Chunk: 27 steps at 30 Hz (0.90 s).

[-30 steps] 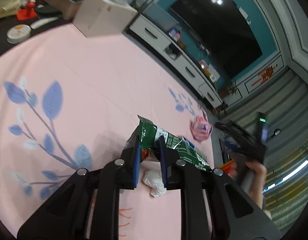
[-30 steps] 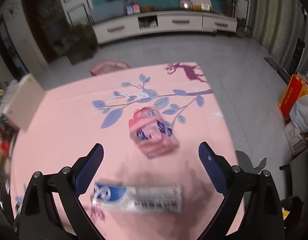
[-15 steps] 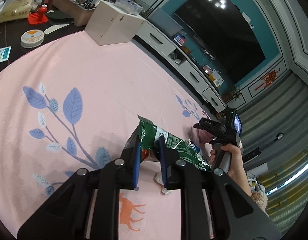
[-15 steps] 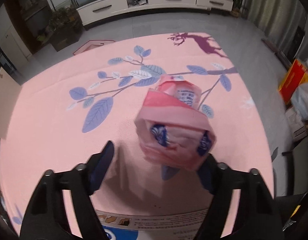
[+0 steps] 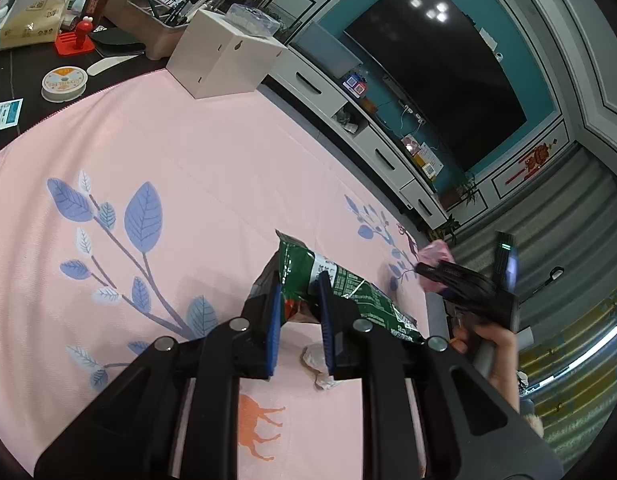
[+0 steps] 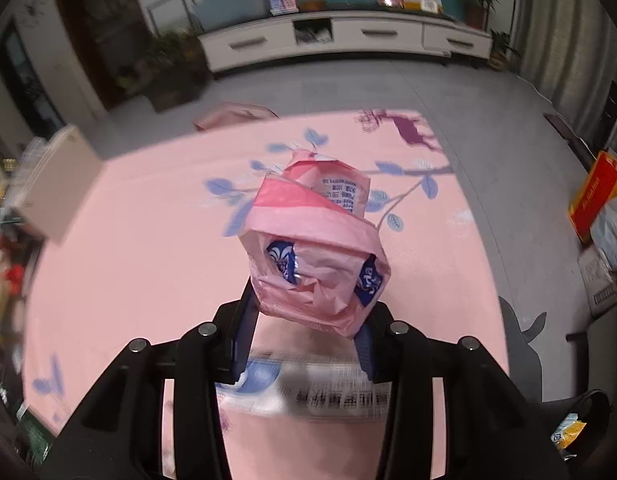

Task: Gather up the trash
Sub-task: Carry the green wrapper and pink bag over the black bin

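My left gripper is shut on the torn end of a green snack bag, held above the pink tablecloth. A crumpled white tissue lies on the cloth under it. My right gripper has a crumpled pink wrapper between its pads. Its jaws are closing on the wrapper, which hangs clear of the cloth. In the left wrist view the same right gripper shows at the table's far right edge with the pink wrapper at its tip. A blurred white and blue packet lies flat below the right gripper.
A white box stands at the cloth's far edge, with a tape roll and a red figure among desk clutter beyond. A TV cabinet lines the wall. A red and yellow bag sits on the floor at right.
The right gripper came down around the pink wrapper, narrowed from wide open onto it and lifted it off the cloth. The left gripper kept its hold on the green bag.
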Motion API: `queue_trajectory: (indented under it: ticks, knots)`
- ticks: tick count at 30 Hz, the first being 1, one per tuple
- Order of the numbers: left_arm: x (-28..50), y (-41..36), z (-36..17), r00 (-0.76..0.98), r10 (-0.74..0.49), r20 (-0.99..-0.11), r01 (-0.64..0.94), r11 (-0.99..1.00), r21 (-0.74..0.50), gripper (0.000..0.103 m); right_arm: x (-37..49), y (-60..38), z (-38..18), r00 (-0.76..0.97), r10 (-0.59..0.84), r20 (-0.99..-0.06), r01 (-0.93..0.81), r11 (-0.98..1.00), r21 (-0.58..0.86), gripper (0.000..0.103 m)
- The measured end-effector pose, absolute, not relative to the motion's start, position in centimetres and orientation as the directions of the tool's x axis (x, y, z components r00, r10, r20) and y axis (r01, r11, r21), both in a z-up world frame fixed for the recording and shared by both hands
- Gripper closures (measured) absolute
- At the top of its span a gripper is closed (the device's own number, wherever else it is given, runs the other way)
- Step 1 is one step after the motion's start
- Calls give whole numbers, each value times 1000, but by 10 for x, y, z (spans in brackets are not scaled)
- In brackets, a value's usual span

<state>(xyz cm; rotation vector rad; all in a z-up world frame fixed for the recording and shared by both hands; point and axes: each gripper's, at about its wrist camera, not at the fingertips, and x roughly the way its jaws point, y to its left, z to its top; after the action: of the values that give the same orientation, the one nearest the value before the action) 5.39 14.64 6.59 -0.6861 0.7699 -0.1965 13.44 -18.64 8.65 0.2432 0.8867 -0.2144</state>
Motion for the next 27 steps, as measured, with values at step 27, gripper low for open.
queue_trajectory:
  ticks: [27]
  knots:
    - [30, 123, 82, 720, -430, -544, 26, 800, -599, 85, -107, -125, 144, 867, 49, -496, 91, 963, 253, 60]
